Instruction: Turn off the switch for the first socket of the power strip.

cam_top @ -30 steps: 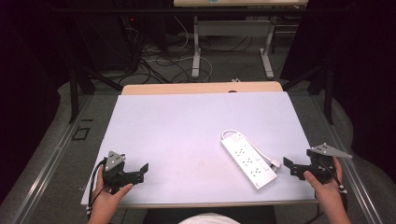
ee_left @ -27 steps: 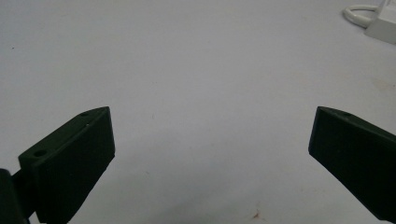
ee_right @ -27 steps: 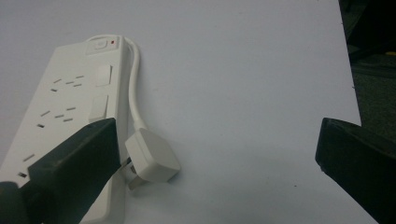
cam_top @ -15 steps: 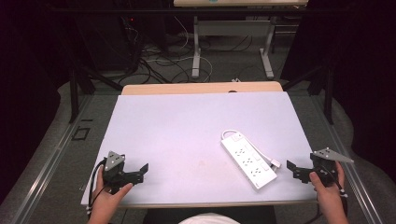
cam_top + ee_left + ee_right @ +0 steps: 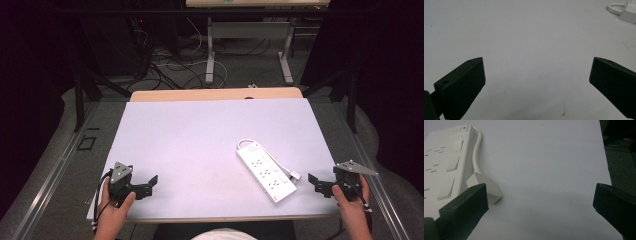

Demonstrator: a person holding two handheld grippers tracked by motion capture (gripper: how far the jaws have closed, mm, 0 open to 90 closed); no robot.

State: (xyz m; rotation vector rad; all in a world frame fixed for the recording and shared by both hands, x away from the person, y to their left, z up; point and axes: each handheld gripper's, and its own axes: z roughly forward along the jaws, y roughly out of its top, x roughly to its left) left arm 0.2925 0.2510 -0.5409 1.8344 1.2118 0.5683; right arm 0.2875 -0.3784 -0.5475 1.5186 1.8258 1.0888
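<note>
A white power strip lies diagonally on the right half of the white table, its cable looped back and its plug resting beside it. My right gripper hovers open just right of the plug, near the front right corner. In the right gripper view the strip and plug sit by the left jaw, and my right gripper holds nothing. My left gripper is open and empty at the front left corner. In the left gripper view, my left gripper faces bare table, with the strip's end far off.
The table's right edge is close to my right gripper, with dark floor beyond. A wooden strip borders the far side. Behind it are desk legs and loose cables on the floor.
My right gripper has drifted slightly right and back toward the front edge. The left gripper and the power strip have stayed put.
</note>
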